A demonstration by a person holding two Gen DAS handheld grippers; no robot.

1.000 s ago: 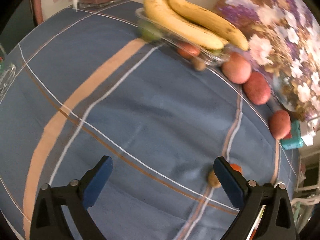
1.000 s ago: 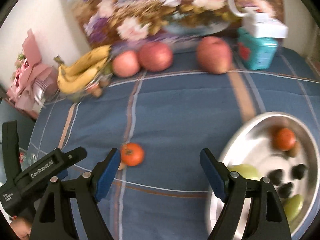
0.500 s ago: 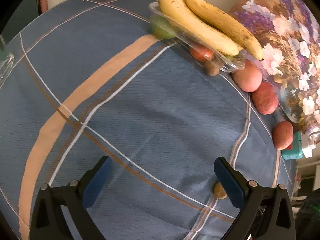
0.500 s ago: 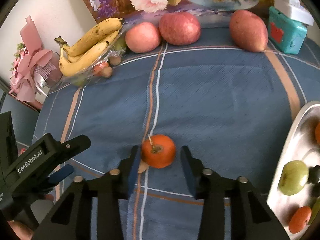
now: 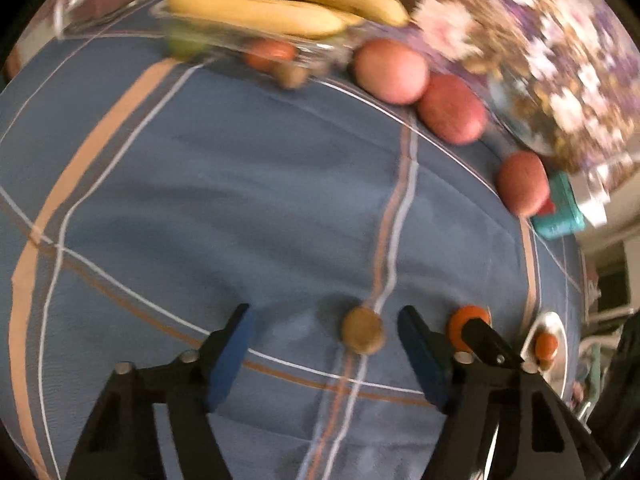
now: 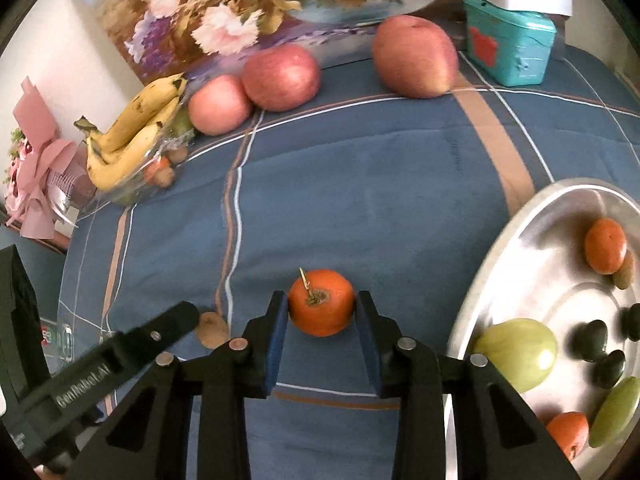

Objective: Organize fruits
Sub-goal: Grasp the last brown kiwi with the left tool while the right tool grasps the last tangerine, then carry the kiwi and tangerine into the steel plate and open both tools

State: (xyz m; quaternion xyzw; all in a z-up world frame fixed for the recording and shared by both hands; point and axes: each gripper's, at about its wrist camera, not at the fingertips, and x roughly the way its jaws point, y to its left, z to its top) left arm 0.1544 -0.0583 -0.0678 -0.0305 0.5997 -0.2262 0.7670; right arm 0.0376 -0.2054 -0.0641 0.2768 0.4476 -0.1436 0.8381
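Observation:
My right gripper is shut on an orange tomato-like fruit with a dry stem, just above the blue checked cloth. My left gripper is open with a small brown kiwi between its fingers, nearer the right one. The kiwi also shows in the right wrist view, beside the left gripper's finger. The held orange fruit shows past the left gripper in the left wrist view. A steel tray at the right holds orange, green and several dark fruits.
Three red apples line the far edge before a floral painting. A clear dish with bananas and small fruits stands at far left. A teal box stands at the far right. A pink bouquet is at the left edge.
My right gripper closed fully on the orange fruit. My left gripper swung right and moved in so the kiwi now lies between its fingers.

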